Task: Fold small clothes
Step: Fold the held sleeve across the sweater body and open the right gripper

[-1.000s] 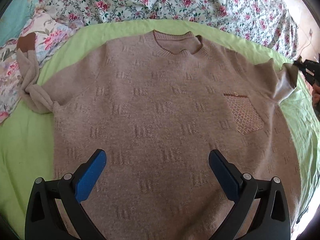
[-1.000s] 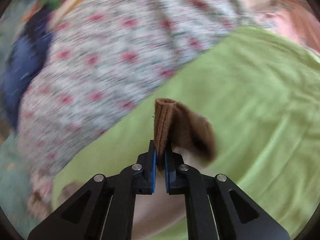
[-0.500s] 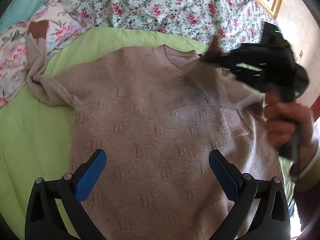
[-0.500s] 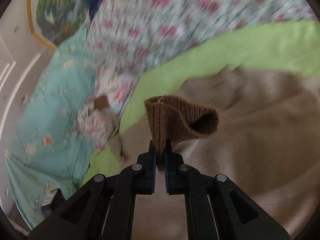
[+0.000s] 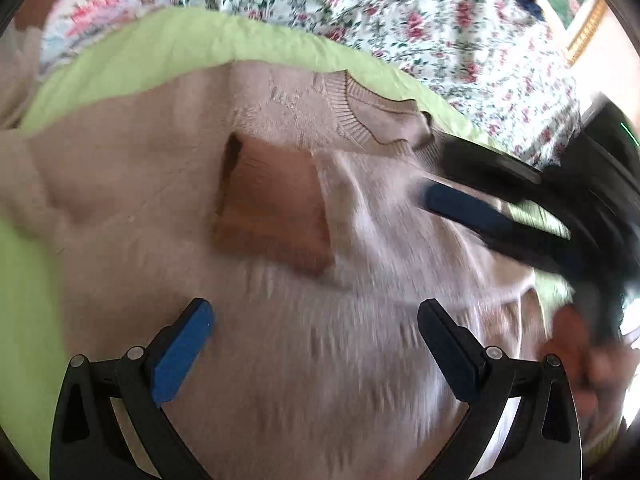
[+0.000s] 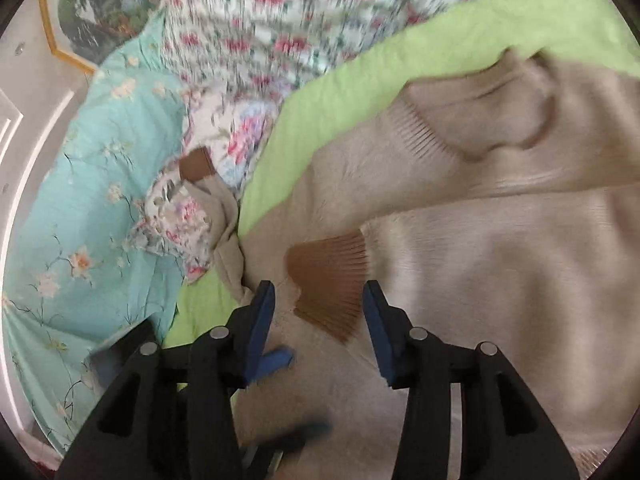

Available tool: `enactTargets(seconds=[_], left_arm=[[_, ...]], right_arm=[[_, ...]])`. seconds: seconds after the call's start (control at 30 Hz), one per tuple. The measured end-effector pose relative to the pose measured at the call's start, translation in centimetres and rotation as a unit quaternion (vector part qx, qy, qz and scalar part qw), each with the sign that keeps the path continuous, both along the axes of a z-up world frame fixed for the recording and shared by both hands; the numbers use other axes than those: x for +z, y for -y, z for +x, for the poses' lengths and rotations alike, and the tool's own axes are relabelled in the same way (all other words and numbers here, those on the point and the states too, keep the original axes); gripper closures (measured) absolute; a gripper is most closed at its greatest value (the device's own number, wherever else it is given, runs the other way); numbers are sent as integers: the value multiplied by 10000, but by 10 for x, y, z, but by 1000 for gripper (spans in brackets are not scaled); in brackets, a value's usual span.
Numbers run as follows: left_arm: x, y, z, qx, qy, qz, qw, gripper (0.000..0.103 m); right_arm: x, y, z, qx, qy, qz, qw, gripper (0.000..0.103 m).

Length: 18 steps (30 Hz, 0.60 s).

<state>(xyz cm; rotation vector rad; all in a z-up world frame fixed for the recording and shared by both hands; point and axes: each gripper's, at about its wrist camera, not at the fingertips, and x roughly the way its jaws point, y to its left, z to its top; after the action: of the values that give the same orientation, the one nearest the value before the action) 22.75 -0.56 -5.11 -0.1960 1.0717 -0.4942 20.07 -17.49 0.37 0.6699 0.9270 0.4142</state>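
Observation:
A beige knit sweater (image 5: 280, 340) lies flat on a green sheet (image 5: 120, 64). One sleeve is folded across its chest, and its brown cuff (image 5: 276, 216) rests below the neckline (image 5: 376, 120). My left gripper (image 5: 316, 344) is open and empty above the sweater's lower body. My right gripper (image 6: 320, 312) is open, with its jaws either side of the brown cuff (image 6: 332, 280) just above it. It shows in the left wrist view (image 5: 460, 204) at the right, blurred. The other sleeve (image 6: 224, 216) trails off the sheet, with its brown cuff (image 6: 196, 164) on the bedding.
A floral quilt (image 5: 400, 20) lies behind the sheet. A turquoise floral cover (image 6: 80, 220) lies to the left in the right wrist view. A framed picture (image 6: 100, 8) hangs on the wall. The person's hand (image 5: 580, 360) holds the right gripper.
The right gripper carried the sleeve cuff across the chest, laid it down and opened. The left gripper stayed open and shifted nearer the sweater's middle.

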Motion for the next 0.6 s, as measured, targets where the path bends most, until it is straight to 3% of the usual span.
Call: enactTargets(seconds=[0.1, 0.17, 0.2, 0.23, 0.27, 0.4, 0.5, 0.6], left_arm=[[-3, 0, 24, 200, 6, -222, 9996, 2], [-2, -1, 33, 311, 106, -351, 9988, 9], [1, 0, 39, 330, 201, -415, 9984, 34], [1, 1, 43, 284, 199, -430, 9985, 79], [1, 4, 47, 182, 104, -459, 9987, 98], [25, -10, 36, 325, 664, -292, 9968, 95], [17, -27, 31, 396, 586, -206, 9973, 95], [11, -35, 26, 445, 447, -296, 9976, 94]], right_arm=[[16, 36, -36, -446, 219, -93, 9987, 56], [22, 60, -61, -798, 312, -213, 9961, 56], [24, 74, -76, -1032, 347, -331, 9935, 56], [25, 89, -90, -1294, 365, -492, 9897, 56], [26, 99, -99, -1482, 368, -608, 9864, 56], [27, 150, -132, -2111, 285, -1082, 9710, 56], [23, 179, -135, -2428, 70, -1721, 9547, 56], [6, 200, -118, -2502, -273, -1930, 9484, 56]])
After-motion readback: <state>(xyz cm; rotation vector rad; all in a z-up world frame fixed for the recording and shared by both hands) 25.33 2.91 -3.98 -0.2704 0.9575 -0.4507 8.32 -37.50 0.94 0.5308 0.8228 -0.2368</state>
